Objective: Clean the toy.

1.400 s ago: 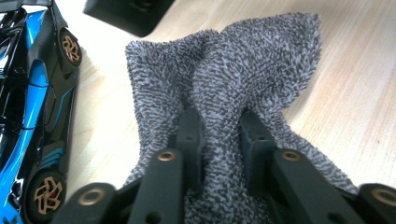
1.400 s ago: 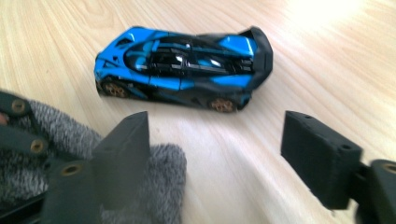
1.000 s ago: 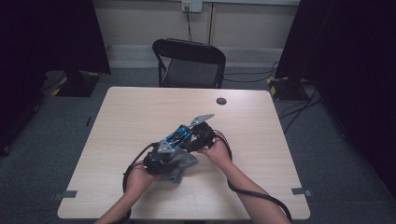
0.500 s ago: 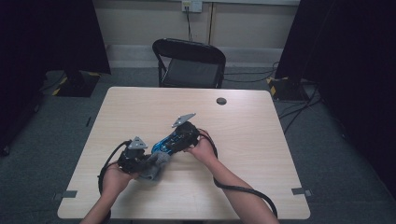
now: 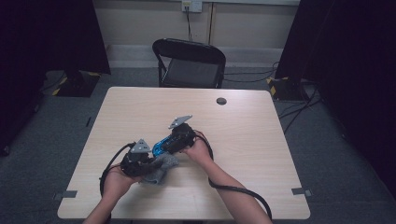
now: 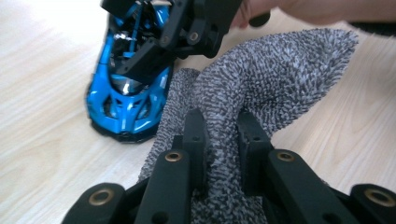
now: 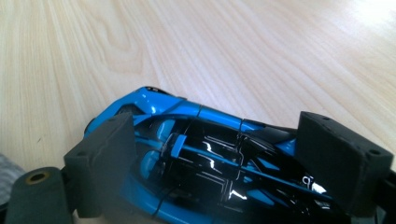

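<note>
the left hand-held gripper (image 6: 219, 140) pinches a fold of grey cloth (image 6: 261, 88) that lies on the desk (image 5: 261, 135) just beside a blue toy car (image 6: 126, 93). the right hand-held gripper (image 7: 224, 154) has its jaws spread wide, one at each side of the car, which sits on the desk near its middle; whether its pads press on the car i cannot tell.

I am working in what looks like a lab or recording room, not a home. The light wooden table (image 5: 252, 140) under my fingers stands alone on grey carpet (image 5: 341, 158), with tape marks (image 5: 300, 191) at its near corners. Beyond my fingers, past the far edge, a black folding chair (image 5: 190, 63) faces me. Black curtains (image 5: 56, 37) hang on both sides of it. A wall socket (image 5: 192, 5) sits on the pale wall behind, and cables (image 5: 261, 77) run across the floor toward yellow-and-black hazard tape (image 5: 275, 86).
</note>
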A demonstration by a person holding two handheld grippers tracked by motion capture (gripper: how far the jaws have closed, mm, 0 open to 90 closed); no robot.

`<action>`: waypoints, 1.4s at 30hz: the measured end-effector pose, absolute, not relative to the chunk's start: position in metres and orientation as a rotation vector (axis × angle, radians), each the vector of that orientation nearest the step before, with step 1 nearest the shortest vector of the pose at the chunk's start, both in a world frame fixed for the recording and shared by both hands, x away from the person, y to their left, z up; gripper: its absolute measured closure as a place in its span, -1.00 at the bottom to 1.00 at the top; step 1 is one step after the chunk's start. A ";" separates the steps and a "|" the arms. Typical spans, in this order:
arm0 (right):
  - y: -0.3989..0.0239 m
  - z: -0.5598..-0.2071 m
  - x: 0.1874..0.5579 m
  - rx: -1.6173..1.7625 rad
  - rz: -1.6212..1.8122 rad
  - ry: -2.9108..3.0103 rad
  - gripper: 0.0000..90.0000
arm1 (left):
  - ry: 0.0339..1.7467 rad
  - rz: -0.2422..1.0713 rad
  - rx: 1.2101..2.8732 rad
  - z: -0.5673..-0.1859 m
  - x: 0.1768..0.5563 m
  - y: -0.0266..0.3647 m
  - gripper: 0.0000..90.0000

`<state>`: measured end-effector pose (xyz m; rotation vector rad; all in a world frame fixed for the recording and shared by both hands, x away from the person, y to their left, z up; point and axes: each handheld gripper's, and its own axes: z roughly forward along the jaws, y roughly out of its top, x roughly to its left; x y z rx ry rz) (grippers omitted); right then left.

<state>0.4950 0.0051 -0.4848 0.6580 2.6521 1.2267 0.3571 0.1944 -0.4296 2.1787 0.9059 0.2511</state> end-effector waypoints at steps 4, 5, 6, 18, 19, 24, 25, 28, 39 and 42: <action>0.000 -0.488 0.496 0.645 1.271 2.637 -0.69 | 0.930 0.293 2.168 -0.423 0.355 0.206 0.71; -0.001 -0.488 0.497 0.640 1.277 2.637 -0.69 | 0.945 0.301 2.159 -0.423 0.355 0.210 0.71; -0.001 -0.488 0.497 0.644 1.276 2.635 -0.69 | 0.956 0.305 2.155 -0.422 0.356 0.213 0.71; 0.001 -0.489 0.496 0.645 1.264 2.624 -0.75 | 1.177 0.523 2.143 -0.436 0.394 0.248 0.69; 0.002 -0.489 0.495 0.646 1.258 2.620 -0.76 | 1.205 0.538 2.159 -0.441 0.400 0.249 0.69; 0.008 -0.489 0.491 0.635 1.215 2.621 -0.89 | 1.250 0.545 2.244 -0.468 0.417 0.242 0.60; 0.010 -0.489 0.491 0.626 1.197 2.623 -0.90 | 1.257 0.523 2.239 -0.472 0.418 0.241 0.57; 0.010 -0.488 0.491 0.632 1.182 2.634 -0.90 | 1.244 0.513 2.223 -0.475 0.420 0.240 0.31; 0.009 -0.490 0.490 0.630 1.205 2.617 -0.90 | 1.324 0.482 2.148 -0.484 0.427 0.234 -0.02; 0.009 -0.490 0.490 0.628 1.202 2.621 -0.90 | 1.313 0.458 2.149 -0.483 0.426 0.235 0.26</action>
